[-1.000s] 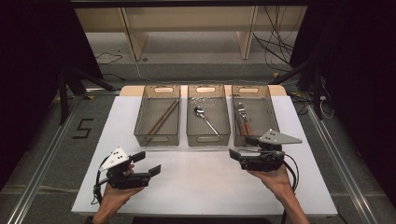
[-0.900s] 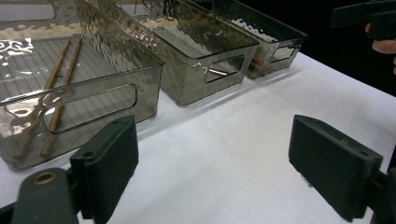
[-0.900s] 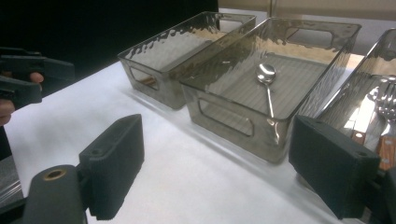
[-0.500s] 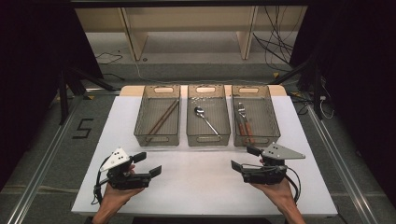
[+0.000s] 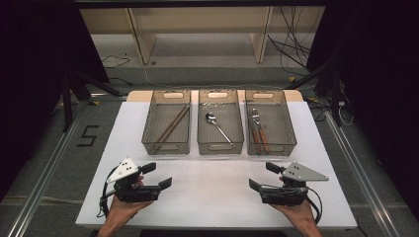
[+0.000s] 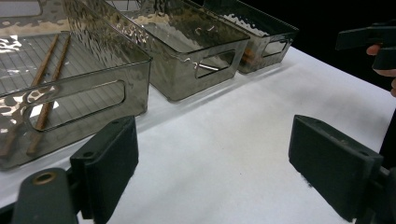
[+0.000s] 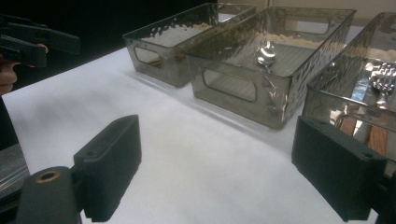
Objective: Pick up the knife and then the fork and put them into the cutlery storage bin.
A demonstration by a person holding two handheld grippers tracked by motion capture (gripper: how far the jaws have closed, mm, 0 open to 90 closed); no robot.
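High view
Table: white top [image 5: 217, 197] across the middle and lower frame.
Bins: three smoky clear bins in a row at frame centre, side by side.
Left bin [image 5: 148, 133]: holds two chopsticks [image 5: 173, 124] lying diagonally.
Middle bin [image 5: 202, 133]: holds a spoon [image 5: 218, 127], bowl toward the top.
Right bin [image 5: 291, 133]: holds a fork [image 5: 255, 117] and wooden-handled pieces beside it.
Left gripper [image 5: 157, 175]: lower left, held in a hand [image 5: 118, 210], jaws apart, nothing between them, pointing toward frame centre.
Right gripper [image 5: 263, 176]: lower right, held in a hand [image 5: 296, 212], jaws apart, nothing between them, pointing toward frame centre.
Grippers and bins: well apart, bare table between.

Left gripper view
Jaws: two black jaws at bottom left and bottom right, wide apart over bare table [image 6: 224, 154].
Bins: along the top; nearest bin [image 6: 135, 88] at upper left shows the chopsticks [image 6: 46, 88].
Other gripper: right gripper's jaw tips at upper right edge.

Right gripper view
Jaws: at bottom left and bottom right, wide apart, table [image 7: 196, 158] between.
Bins: across the top; spoon [image 7: 266, 52] in the middle bin [image 7: 229, 86], fork [image 7: 384, 74] at the right edge.
Other gripper: left gripper's jaw tips at upper left edge.
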